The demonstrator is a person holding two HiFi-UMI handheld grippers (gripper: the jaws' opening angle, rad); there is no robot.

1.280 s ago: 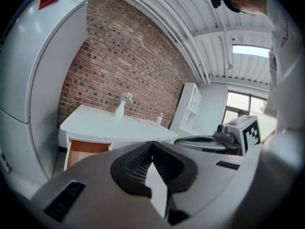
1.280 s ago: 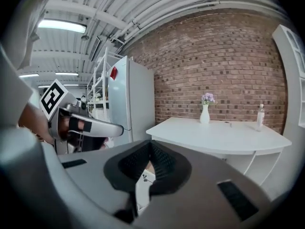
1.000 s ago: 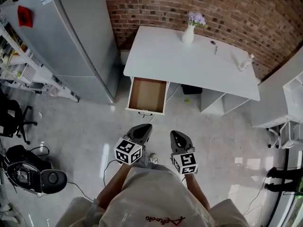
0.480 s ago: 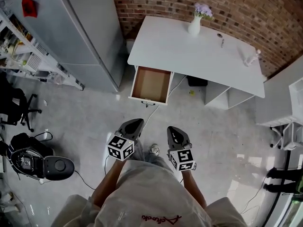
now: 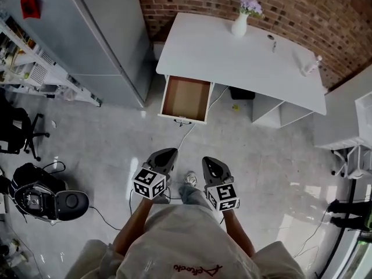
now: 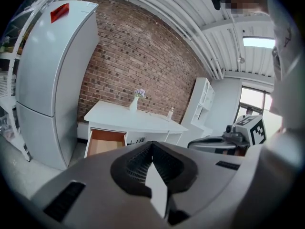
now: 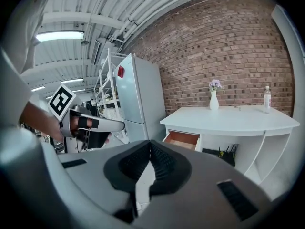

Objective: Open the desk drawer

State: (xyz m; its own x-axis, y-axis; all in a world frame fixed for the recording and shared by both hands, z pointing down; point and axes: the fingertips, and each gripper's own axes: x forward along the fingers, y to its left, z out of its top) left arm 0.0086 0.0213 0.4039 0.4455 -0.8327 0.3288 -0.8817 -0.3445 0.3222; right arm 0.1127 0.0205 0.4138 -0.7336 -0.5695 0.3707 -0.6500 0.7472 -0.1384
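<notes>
The drawer (image 5: 186, 97) stands pulled out from the left end of the white desk (image 5: 232, 63), just under its top. Its brown inside is open to the head view, and a small handle (image 5: 183, 121) sits on its white front. The desk stands against a brick wall (image 5: 302, 4), just beside a tall grey fridge (image 5: 87, 34). On the desk top a white vase (image 5: 240, 25) with pale purple flowers (image 5: 250, 6) stands near the wall. A small bottle (image 5: 310, 67) stands toward the right end. Between them lies a thin dark item (image 5: 273, 42), perhaps a pen; it is too small to tell. A cable (image 5: 181, 139) runs over the floor (image 5: 261, 156) from under the drawer front toward the person (image 5: 186, 243).

Both grippers are held side by side above the floor, well apart from the drawer and pointing toward the desk. The left gripper (image 5: 167, 153) has its fingers pressed together at the tips, with nothing between them. The right gripper (image 5: 210, 161) likewise has its fingers closed on each other and holds nothing. A shoe (image 5: 189, 180) shows on the floor between the two grippers. Off to the person's left, an office chair (image 5: 14, 137) stands near a wire shelf rack (image 5: 35, 68).
</notes>
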